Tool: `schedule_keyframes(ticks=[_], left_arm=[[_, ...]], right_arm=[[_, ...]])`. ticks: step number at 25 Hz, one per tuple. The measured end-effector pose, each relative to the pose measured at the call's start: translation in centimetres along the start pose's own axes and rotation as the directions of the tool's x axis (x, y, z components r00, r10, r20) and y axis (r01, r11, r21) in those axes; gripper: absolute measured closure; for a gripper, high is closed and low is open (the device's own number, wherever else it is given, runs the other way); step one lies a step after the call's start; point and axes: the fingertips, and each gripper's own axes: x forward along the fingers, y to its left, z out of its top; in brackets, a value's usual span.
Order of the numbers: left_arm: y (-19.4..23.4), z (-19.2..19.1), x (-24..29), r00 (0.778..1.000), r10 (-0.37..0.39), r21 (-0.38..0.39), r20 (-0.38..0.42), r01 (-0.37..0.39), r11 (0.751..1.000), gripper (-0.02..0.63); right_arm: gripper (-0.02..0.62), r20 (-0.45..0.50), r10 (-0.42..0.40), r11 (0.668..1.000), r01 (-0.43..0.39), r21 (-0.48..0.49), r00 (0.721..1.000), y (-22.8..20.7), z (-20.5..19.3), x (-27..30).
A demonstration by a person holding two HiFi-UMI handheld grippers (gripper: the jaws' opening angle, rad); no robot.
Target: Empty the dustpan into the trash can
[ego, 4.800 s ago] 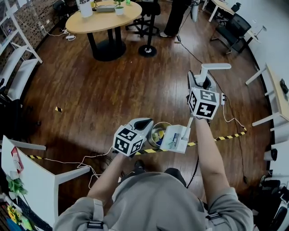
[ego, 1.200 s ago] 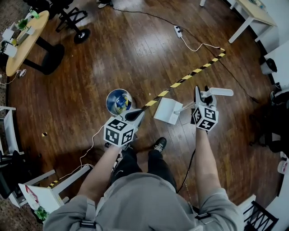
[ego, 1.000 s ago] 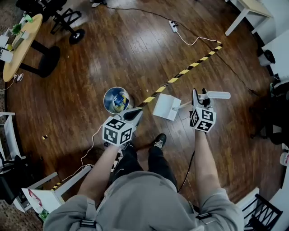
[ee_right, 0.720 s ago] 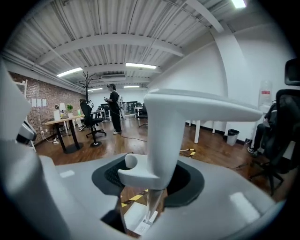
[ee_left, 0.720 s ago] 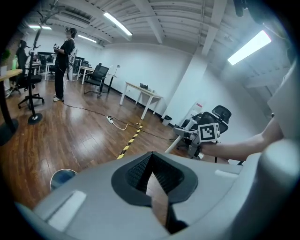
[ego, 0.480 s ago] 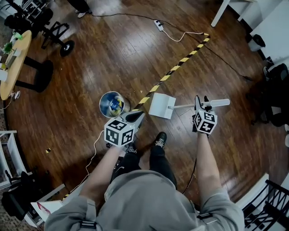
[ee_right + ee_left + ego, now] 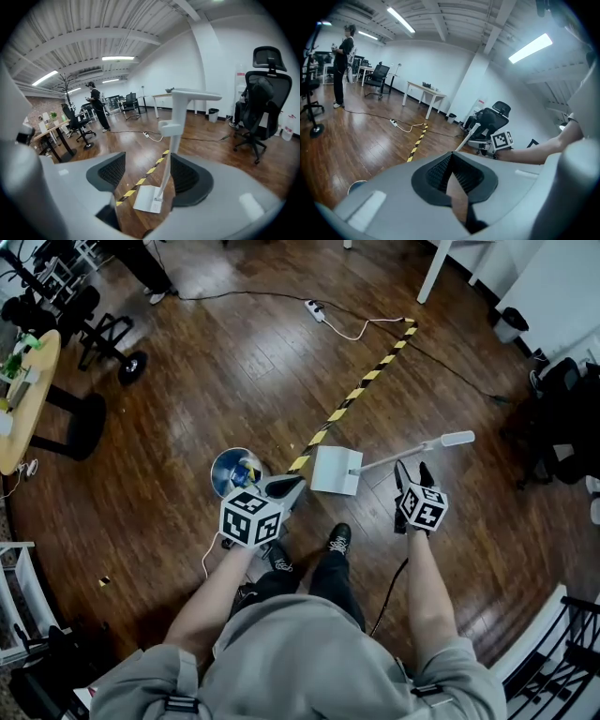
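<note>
Right gripper (image 7: pixel 147 176): jaws wide apart and just been opening; the dustpan's handle (image 7: pixel 176 140) shows in the gap, close to one pad, and neither pad presses on it. It hangs well to the right of the trash can (image 7: pixel 228 471).
Left gripper (image 7: pixel 451 157): jaws closed tip to tip with nothing between them, just beside the trash can on the person's side.
Floor (image 7: pixel 234 371): dark wooden boards, bearing the trash can.
Tape (image 7: pixel 356 390): a yellow-and-black striped line that runs away from the trash can toward the far right.
Dustpan (image 7: pixel 336 470): white, on the floor just right of the trash can, its long handle slanting further right.
Trash can: small, round and metal.
Rubbish (image 7: pixel 244 471): yellow and blue bits inside the trash can.
</note>
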Motion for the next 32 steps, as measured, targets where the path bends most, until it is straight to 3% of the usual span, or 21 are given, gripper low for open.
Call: schedule_keyframes(ticks=[4, 11, 17, 22, 25, 32], left_arm=[[0.4, 2.3, -3.1, 0.997, -0.003, 0.028, 0.075, 0.001, 1.000, 0.601], [1.3, 6.2, -9.5, 0.973, 0.011, 0.042, 0.232, -0.021, 0.999, 0.601], [1.5, 8.3, -14.2, 0.951, 0.012, 0.054, 0.308, -0.030, 0.998, 0.601], [1.6, 10.2, -17.9, 0.933, 0.016, 0.084, 0.359, -0.049, 0.995, 0.601], [2.0, 10.7, -19.9, 0.926, 0.034, 0.106, 0.377, -0.079, 0.991, 0.601], [2.8, 10.4, -22.2, 0.920, 0.051, 0.093, 0.390, -0.095, 0.991, 0.601]], right_arm=[[0.382, 0.060, 0.156, 0.987, -0.152, -0.057, 0.986, 8.8, 2.0, -3.2], [0.590, 0.211, 0.353, 0.930, -0.318, -0.184, 0.911, 23.1, 10.9, -8.1], [0.595, 0.282, 0.497, 0.865, -0.441, -0.241, 0.821, 32.4, 17.0, -12.1], [0.595, 0.287, 0.606, 0.794, -0.540, -0.280, 0.742, 38.3, 19.2, -15.1], [0.595, 0.274, 0.638, 0.766, -0.557, -0.320, 0.720, 41.0, 19.3, -15.9], [0.595, 0.244, 0.671, 0.734, -0.580, -0.352, 0.701, 43.6, 18.7, -16.7]])
